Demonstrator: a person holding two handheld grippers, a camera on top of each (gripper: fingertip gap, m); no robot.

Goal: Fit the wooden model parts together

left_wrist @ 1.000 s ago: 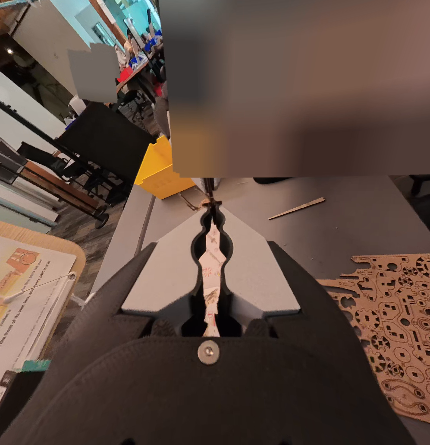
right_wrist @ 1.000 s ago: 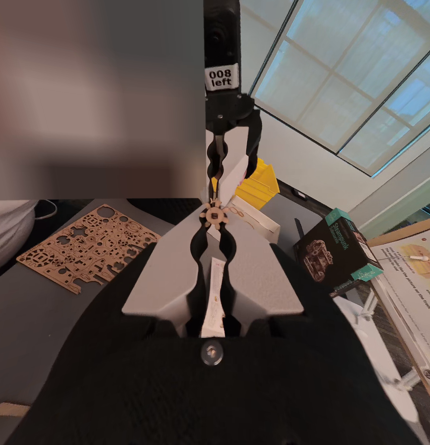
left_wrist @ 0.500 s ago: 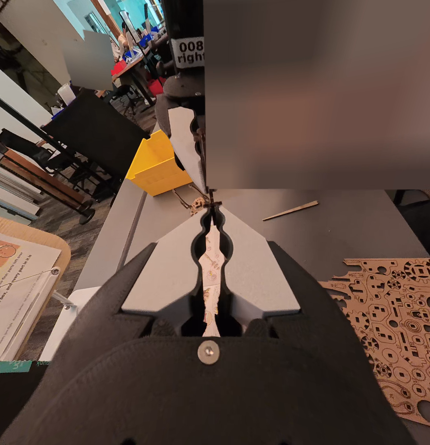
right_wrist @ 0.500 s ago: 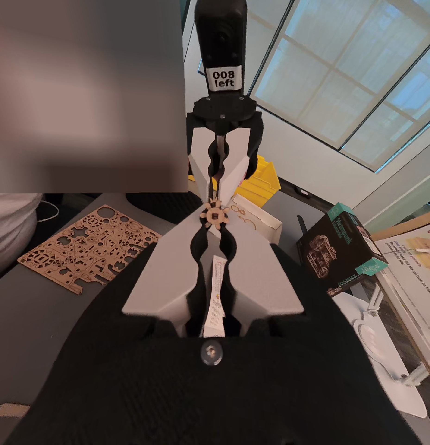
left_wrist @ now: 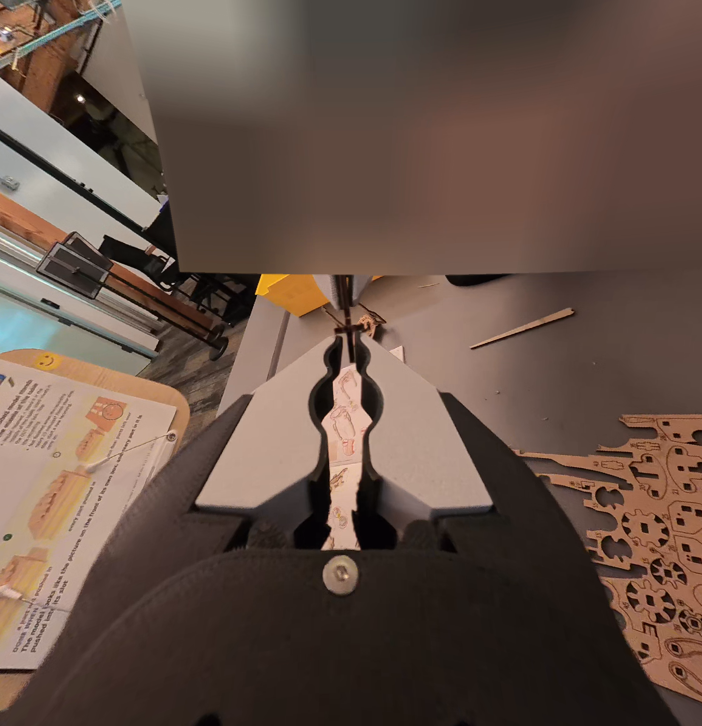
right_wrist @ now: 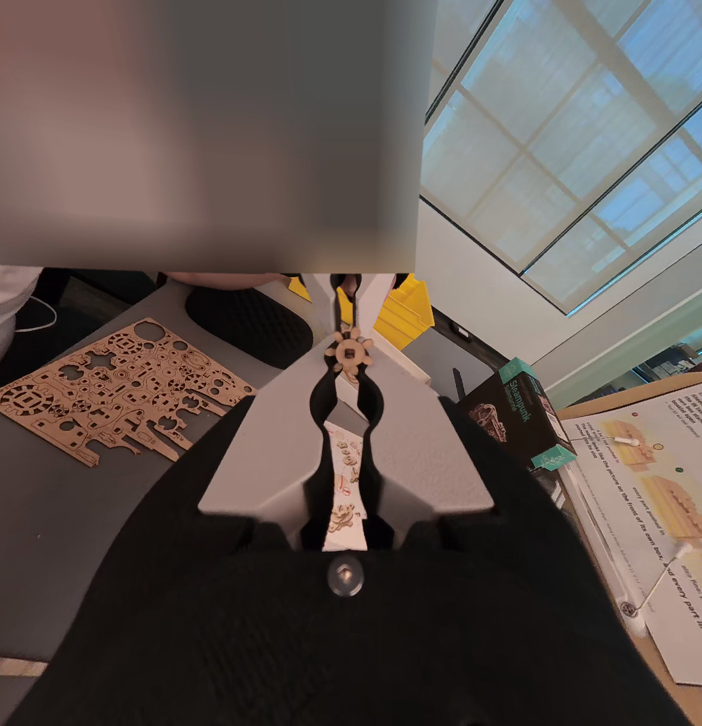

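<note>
Gear: a small wooden gear [right_wrist: 348, 352] with a square centre hole, held above the bench at the right gripper's tips.
Right gripper [right_wrist: 347, 363]: jaws closed on the gear.
Left gripper [left_wrist: 348, 342]: jaws closed on a thin dark piece [left_wrist: 349, 345] that meets the gear edge-on.
Parts sheet [right_wrist: 105, 389]: laser-cut wooden sheet flat on the grey bench [left_wrist: 577, 373], left of the gear in the right wrist view.
Box [right_wrist: 516, 416]: dark with teal corners, printed lettering, right of the gear.
Instruction page [right_wrist: 655, 491]: printed, beyond the box.
Bin [right_wrist: 404, 318]: yellow, behind the gear.
</note>
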